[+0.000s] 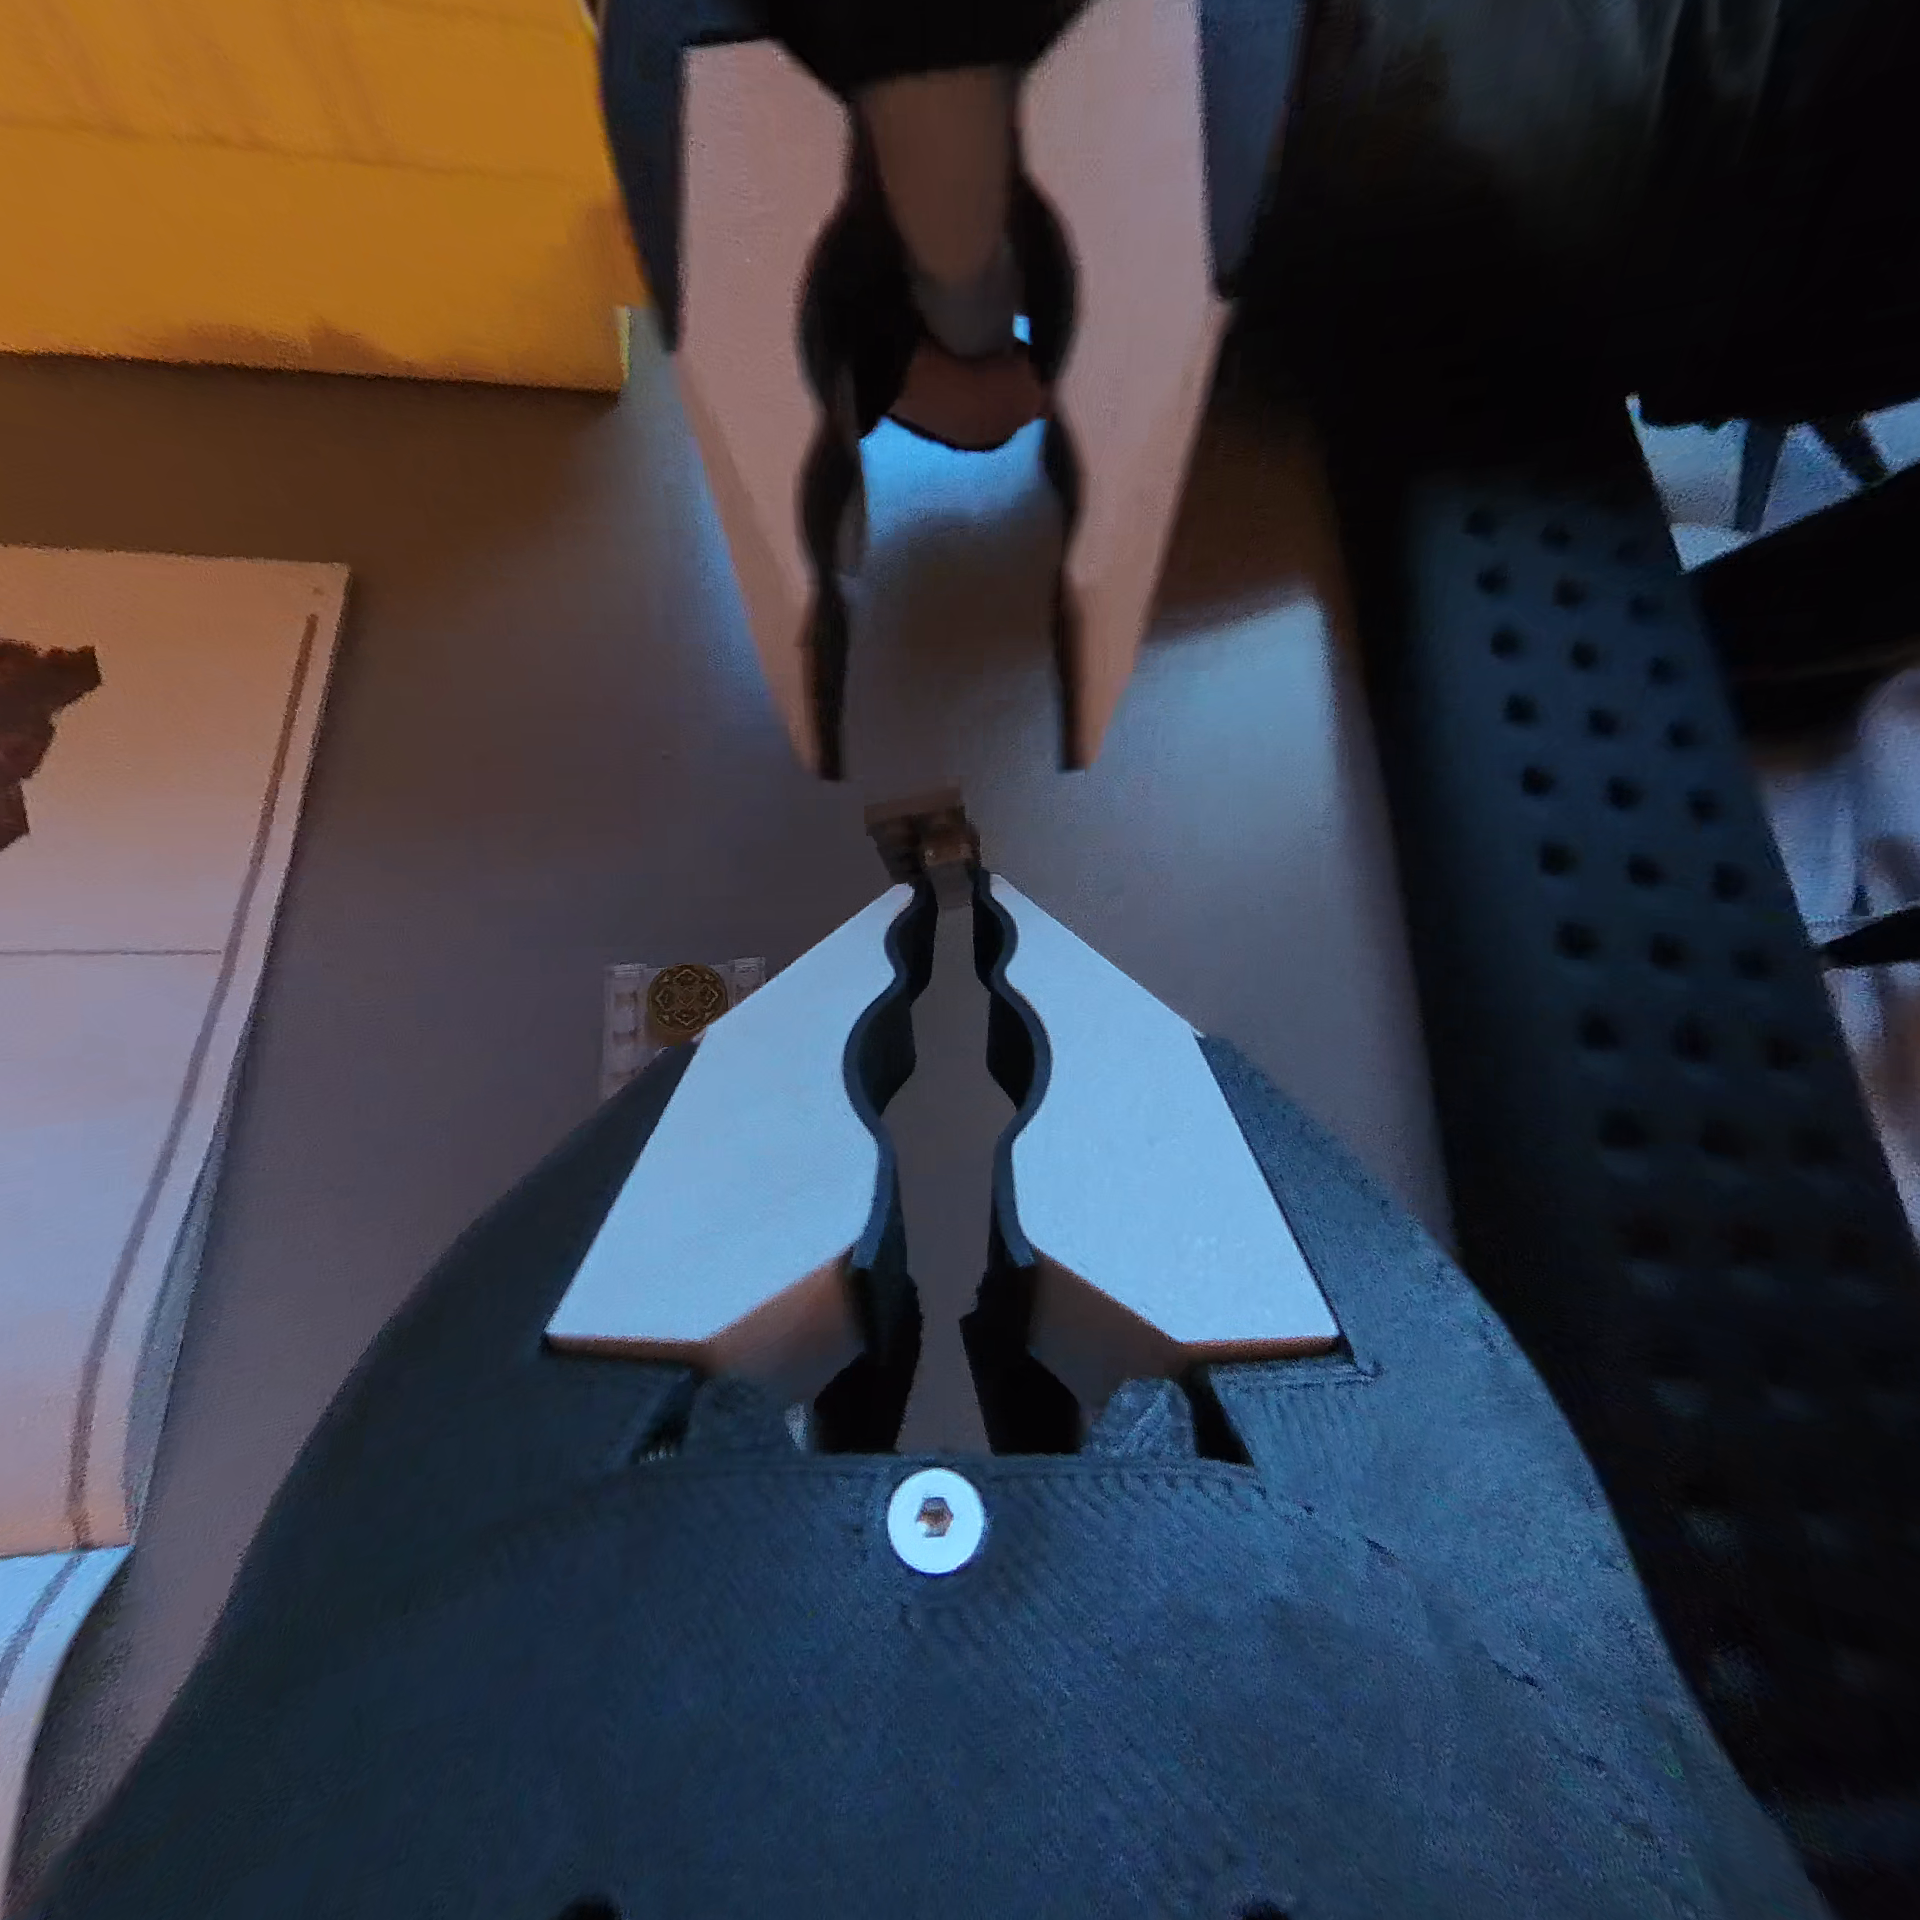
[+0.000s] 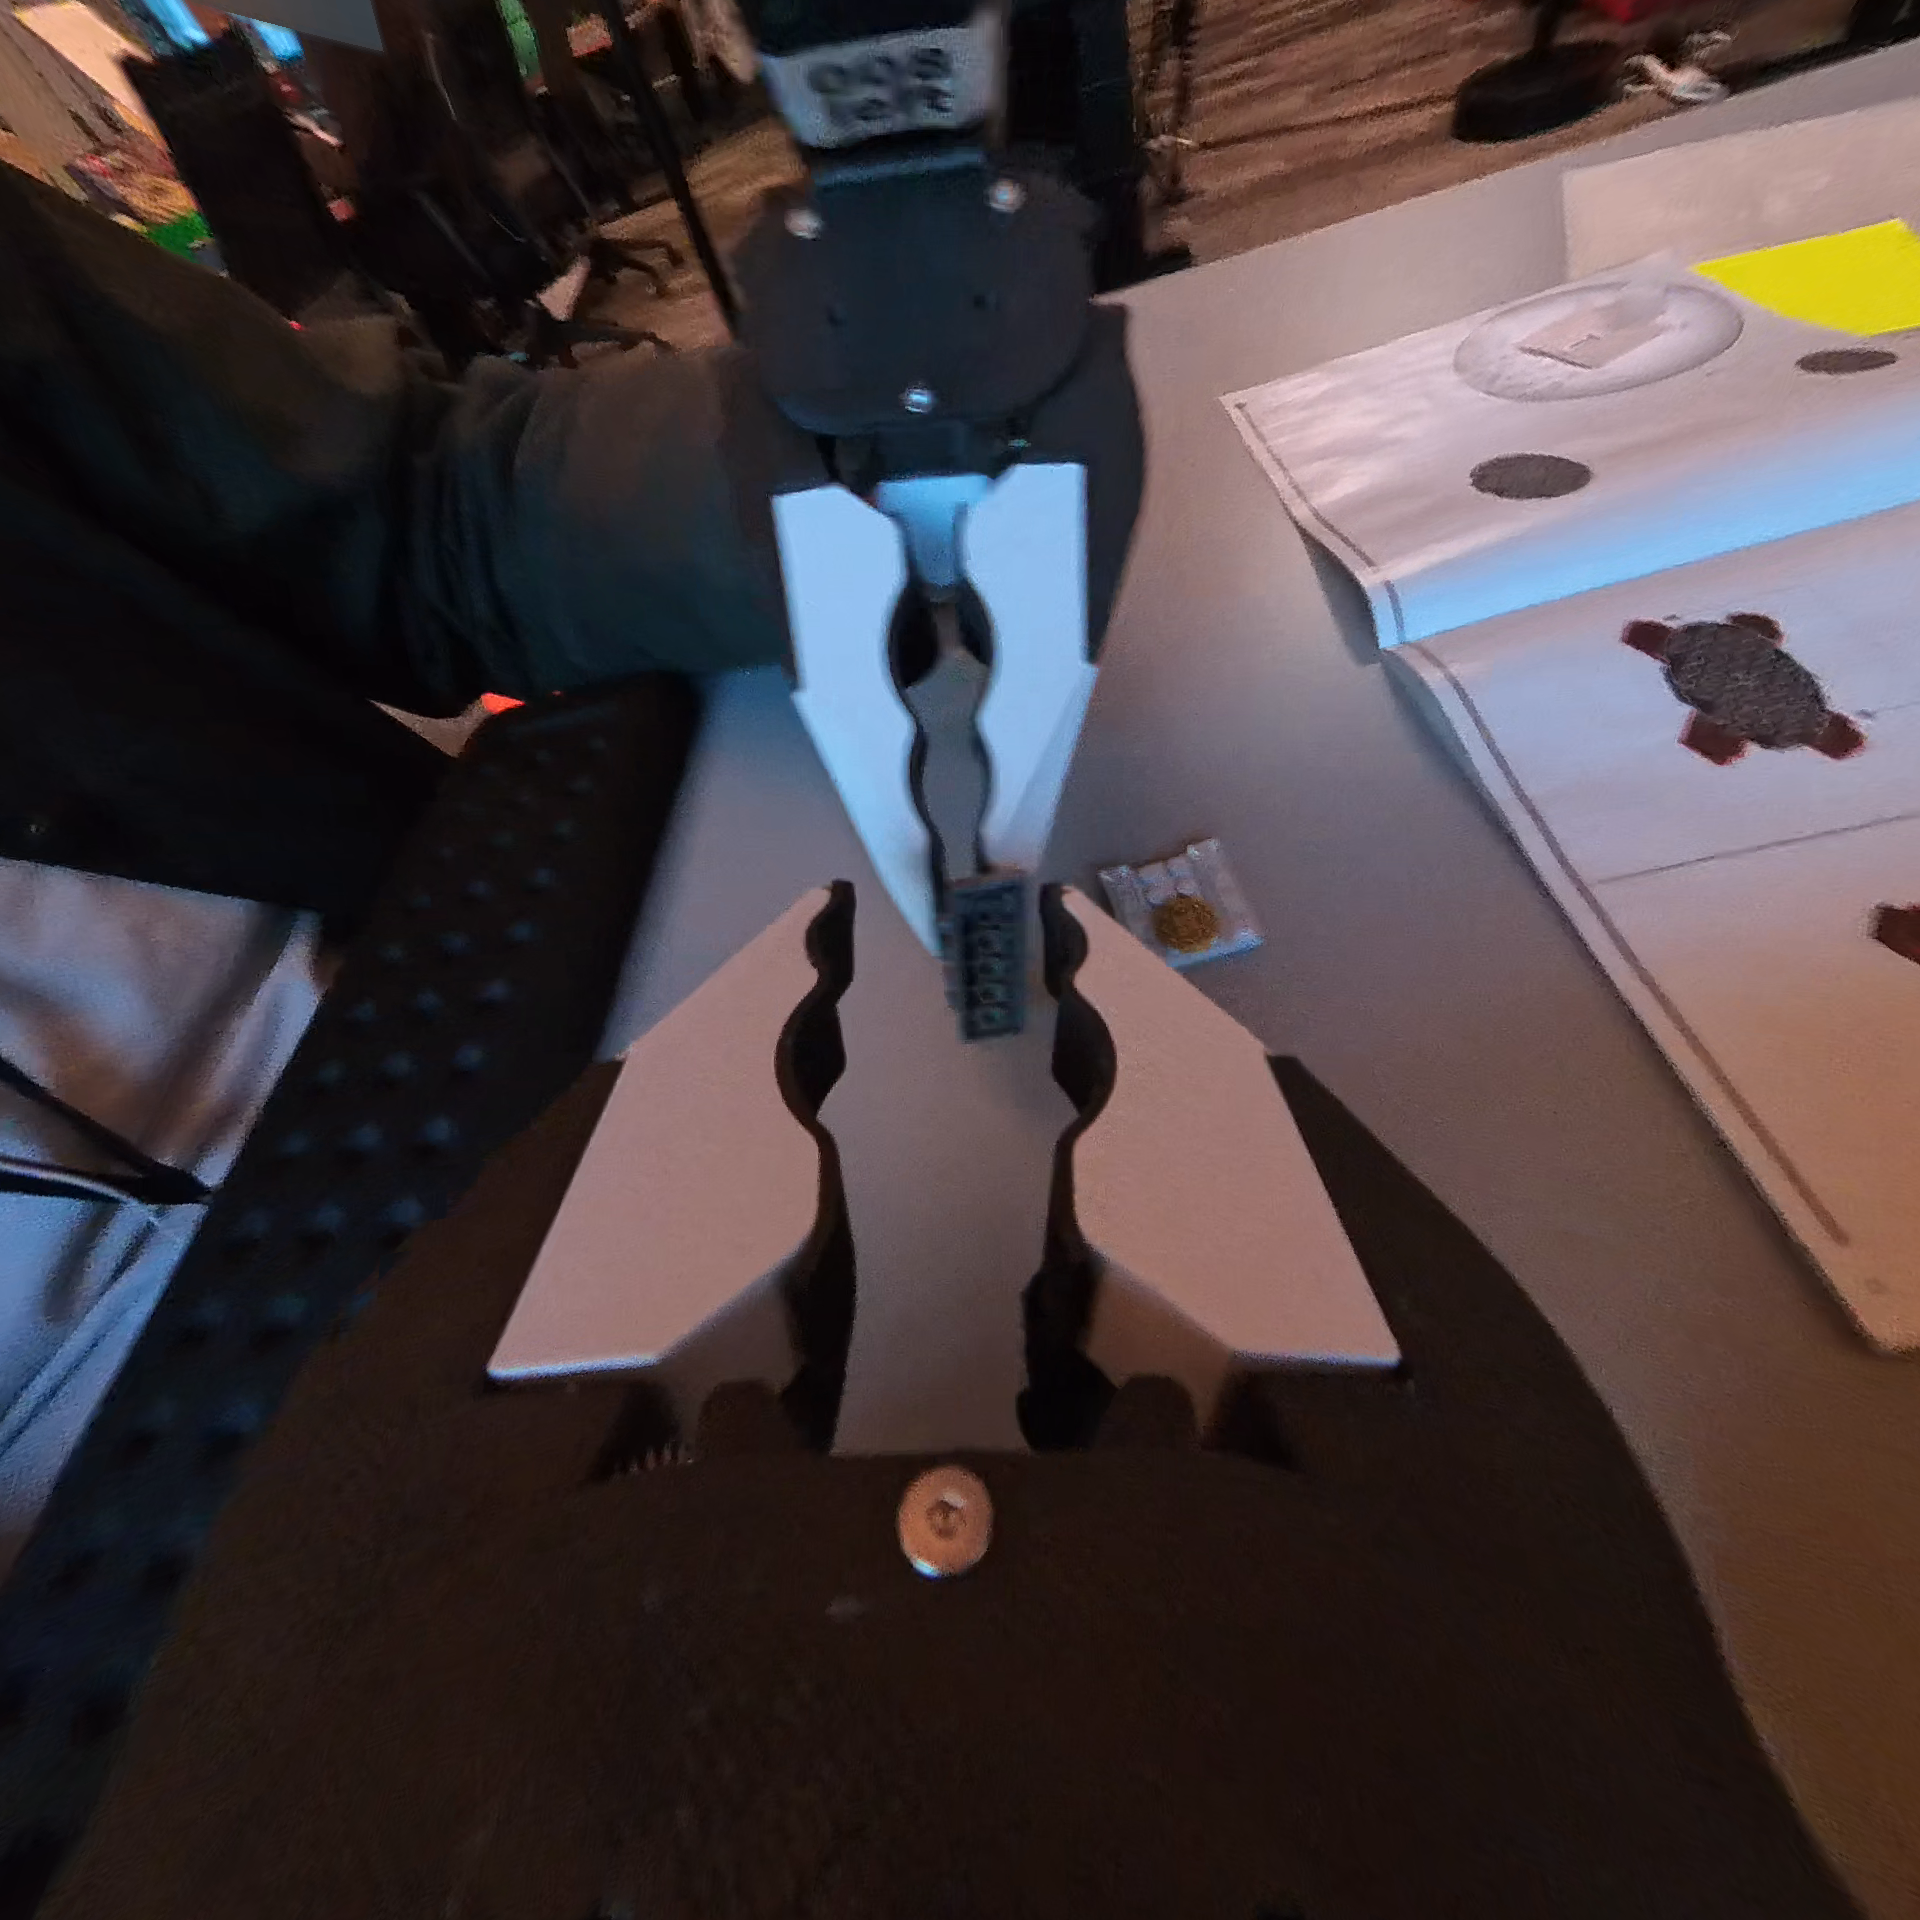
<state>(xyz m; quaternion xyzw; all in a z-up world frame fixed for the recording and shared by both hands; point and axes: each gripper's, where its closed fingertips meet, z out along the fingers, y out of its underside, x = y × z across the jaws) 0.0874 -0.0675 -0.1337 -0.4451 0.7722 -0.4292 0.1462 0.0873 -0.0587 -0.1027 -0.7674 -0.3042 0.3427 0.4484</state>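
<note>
Your left hand-held gripper [image 1: 943,883] pinches the studded grey brick [image 2: 987,961] above the worktop [image 2: 1299,831], right hand-held gripper [image 2: 945,894] spread wide around it; white printed tile [image 2: 1179,904] lies just beside.

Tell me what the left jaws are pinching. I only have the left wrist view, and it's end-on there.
Observer: A dark grey studded plate, long and narrow. The left gripper grips it by one end.
Operator: Where's its free end relative to the right jaws?
Observer: Between them. The right gripper is open, and there looks to be a gap on each side of the plate.
Operator: Anything past the white tile?
Observer: Beyond the white tile, a white sheet carries two dark round dots.
</note>
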